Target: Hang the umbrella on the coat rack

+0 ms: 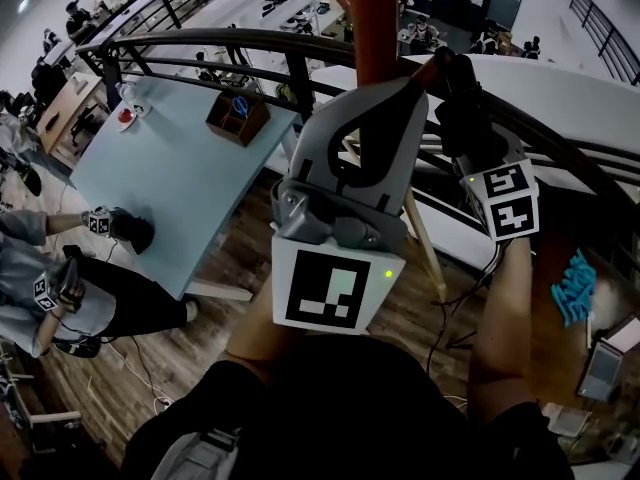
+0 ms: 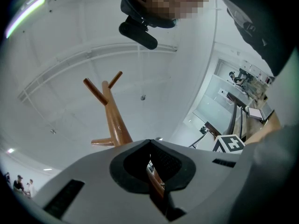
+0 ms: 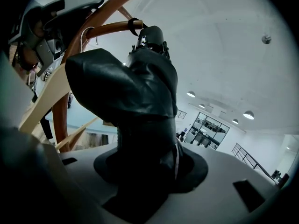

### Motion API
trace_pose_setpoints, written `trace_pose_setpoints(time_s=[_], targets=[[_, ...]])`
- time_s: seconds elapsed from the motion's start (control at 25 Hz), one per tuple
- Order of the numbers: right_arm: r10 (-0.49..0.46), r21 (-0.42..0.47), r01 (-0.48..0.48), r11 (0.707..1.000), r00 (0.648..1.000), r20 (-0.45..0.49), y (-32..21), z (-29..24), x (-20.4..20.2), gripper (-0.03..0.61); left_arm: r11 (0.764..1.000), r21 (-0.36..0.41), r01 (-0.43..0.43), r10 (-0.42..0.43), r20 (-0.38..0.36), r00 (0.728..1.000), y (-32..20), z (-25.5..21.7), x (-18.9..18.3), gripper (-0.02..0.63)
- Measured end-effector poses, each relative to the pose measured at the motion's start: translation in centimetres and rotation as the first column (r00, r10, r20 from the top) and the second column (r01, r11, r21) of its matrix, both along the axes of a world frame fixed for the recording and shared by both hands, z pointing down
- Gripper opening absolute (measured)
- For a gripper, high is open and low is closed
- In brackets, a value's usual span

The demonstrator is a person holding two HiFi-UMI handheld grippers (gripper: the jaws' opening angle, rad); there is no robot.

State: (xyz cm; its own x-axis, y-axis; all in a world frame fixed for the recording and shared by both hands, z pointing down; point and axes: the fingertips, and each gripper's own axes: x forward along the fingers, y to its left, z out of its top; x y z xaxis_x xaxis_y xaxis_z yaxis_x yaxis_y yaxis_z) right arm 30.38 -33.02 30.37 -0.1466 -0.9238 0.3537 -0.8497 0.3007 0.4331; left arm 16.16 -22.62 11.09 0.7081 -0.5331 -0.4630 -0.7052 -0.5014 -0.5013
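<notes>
Fabric, black and bunched, between the jaws of the right gripper (image 3: 149, 164): a firm clamp on the folded umbrella (image 3: 126, 87), the jaws kept fairly wide by its bulk. Past the jaws, in the right gripper view alone, a dark strap loop (image 3: 134, 26) at the umbrella's far end, seemingly ringed round a wooden peg (image 3: 107, 29) of the coat rack (image 3: 60, 111).

Narrow slot between the jaws of the left gripper (image 2: 152, 169), with a sliver of the rack's brown pole (image 2: 114, 120) pinched in it. Only from the left gripper view: the pole rising beyond the jaws to forked upper pegs (image 2: 96, 91) against a white ceiling (image 2: 70, 41).

From the head view, neither strap nor pegs, but both grippers together at the pole: left gripper (image 1: 365, 133) wrapped round it, right gripper (image 1: 468, 118) just to its right, umbrella (image 1: 455, 83) close against the wood.

Far below on the left, a pale blue desk (image 1: 170, 183) with a brown box (image 1: 238, 116) on it. Dark railing (image 1: 250, 40) curving behind the rack. Wooden floor (image 1: 235, 263) beside the desk, and a seated person (image 1: 70, 298) at the left edge.
</notes>
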Motion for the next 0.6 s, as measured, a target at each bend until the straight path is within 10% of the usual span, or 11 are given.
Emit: trace_pose_setpoints(time_s=[0.6], targets=[[-0.032,-0.022,0.031,0.999,0.999,-0.025,-0.2,0.2,-1.3,0.225,1.000,-0.002,0.006,-0.006,0.005,1.000,0.1,-0.1,-0.3,0.011]])
